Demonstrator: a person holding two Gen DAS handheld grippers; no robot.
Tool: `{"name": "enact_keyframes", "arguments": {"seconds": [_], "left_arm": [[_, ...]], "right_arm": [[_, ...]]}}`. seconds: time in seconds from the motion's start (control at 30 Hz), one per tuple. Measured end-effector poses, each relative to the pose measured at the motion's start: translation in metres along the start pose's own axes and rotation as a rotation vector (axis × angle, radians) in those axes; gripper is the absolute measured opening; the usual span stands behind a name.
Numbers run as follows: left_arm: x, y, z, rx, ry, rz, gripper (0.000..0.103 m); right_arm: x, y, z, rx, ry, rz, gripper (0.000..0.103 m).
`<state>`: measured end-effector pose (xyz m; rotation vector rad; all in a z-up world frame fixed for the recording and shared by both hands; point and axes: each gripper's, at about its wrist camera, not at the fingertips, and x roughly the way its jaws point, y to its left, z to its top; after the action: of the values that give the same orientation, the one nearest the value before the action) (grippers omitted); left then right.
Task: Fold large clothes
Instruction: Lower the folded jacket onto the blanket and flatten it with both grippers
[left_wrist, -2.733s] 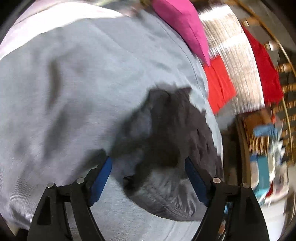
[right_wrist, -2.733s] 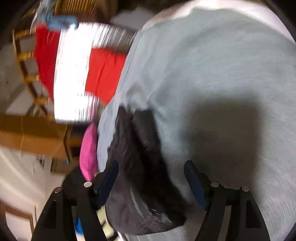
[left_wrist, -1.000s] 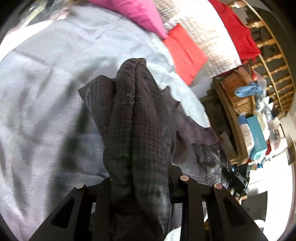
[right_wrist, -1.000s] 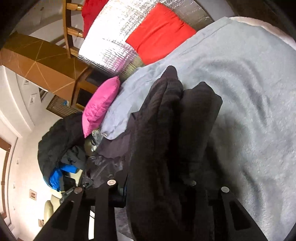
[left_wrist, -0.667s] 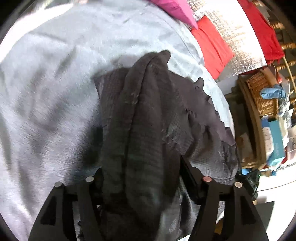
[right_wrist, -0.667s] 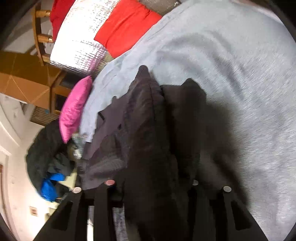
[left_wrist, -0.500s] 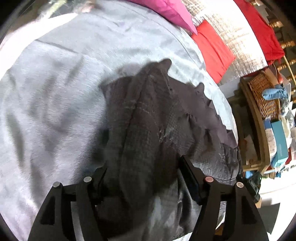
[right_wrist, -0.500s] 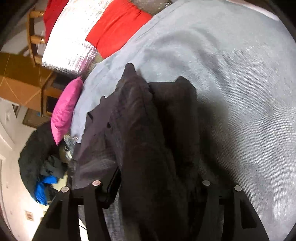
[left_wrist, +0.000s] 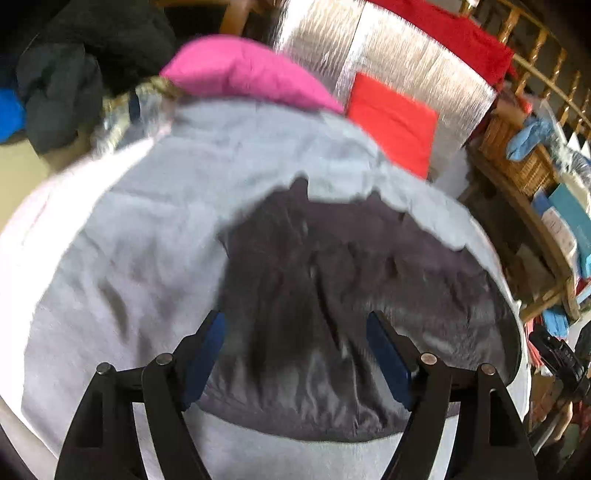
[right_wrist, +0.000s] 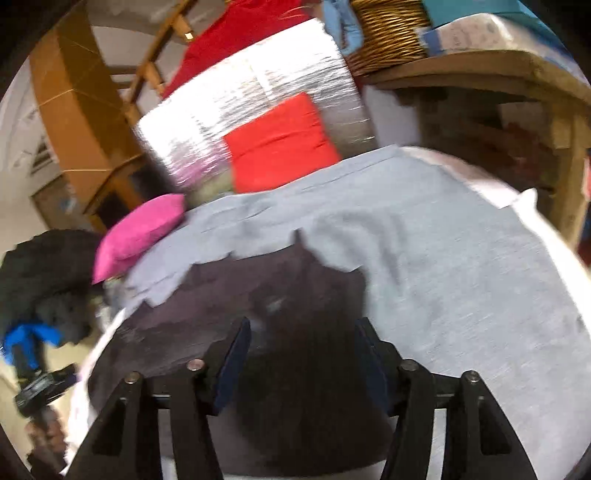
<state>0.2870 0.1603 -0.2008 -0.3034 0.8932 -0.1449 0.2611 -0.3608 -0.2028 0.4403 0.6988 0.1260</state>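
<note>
A dark grey garment (left_wrist: 354, 295) lies spread flat on the light grey bed cover (left_wrist: 147, 229). My left gripper (left_wrist: 295, 325) is open and empty, its blue pads just above the garment's near part. In the right wrist view the same garment (right_wrist: 229, 314) lies on the cover (right_wrist: 461, 266). My right gripper (right_wrist: 303, 332) is open over the garment's near end, and dark cloth fills the gap between its fingers without being pinched.
A pink pillow (left_wrist: 243, 74) and a red cushion (left_wrist: 395, 118) lean at the head of the bed against a silver foil panel (left_wrist: 413, 62). A wooden shelf with a wicker basket (left_wrist: 517, 155) stands to the right. Dark clothes (left_wrist: 74, 62) are piled at the left.
Both grippers held bunched folds of the garment a second ago. They have opened and let it go, and it now lies flat on the cover. Both views have tilted up toward the pillows.
</note>
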Motion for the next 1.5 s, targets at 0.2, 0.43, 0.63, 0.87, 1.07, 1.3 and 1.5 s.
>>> {"name": "enact_keyframes", "arguments": {"seconds": [0.2,0.43,0.63,0.87,1.07,1.3,1.5], "left_arm": [[0.045,-0.023,-0.021,0.132,0.111,0.219,0.079],[0.035,-0.044,-0.028,0.232,0.039,0.289,0.079],[0.030,-0.068,-0.031,0.322,-0.033,0.335,0.079],[0.032,-0.083,-0.036,0.399,-0.073,0.380,0.079],[0.028,-0.083,-0.036,0.393,-0.084,0.382,0.079],[0.029,-0.085,-0.037,0.391,-0.086,0.388,0.079],[0.031,-0.088,-0.038,0.401,-0.083,0.396,0.079]], "right_arm": [[0.057,-0.006,-0.028,0.071,0.275,-0.046,0.056],[0.026,0.020,-0.012,-0.042,0.071,-0.035,0.056],[0.055,0.048,0.004,-0.052,0.035,-0.058,0.056],[0.109,0.015,0.009,0.112,0.176,-0.129,0.056],[0.064,0.031,0.004,0.051,0.113,-0.058,0.056],[0.054,0.059,-0.027,-0.133,0.201,-0.033,0.056],[0.068,0.059,-0.031,-0.131,0.268,-0.054,0.056]]}}
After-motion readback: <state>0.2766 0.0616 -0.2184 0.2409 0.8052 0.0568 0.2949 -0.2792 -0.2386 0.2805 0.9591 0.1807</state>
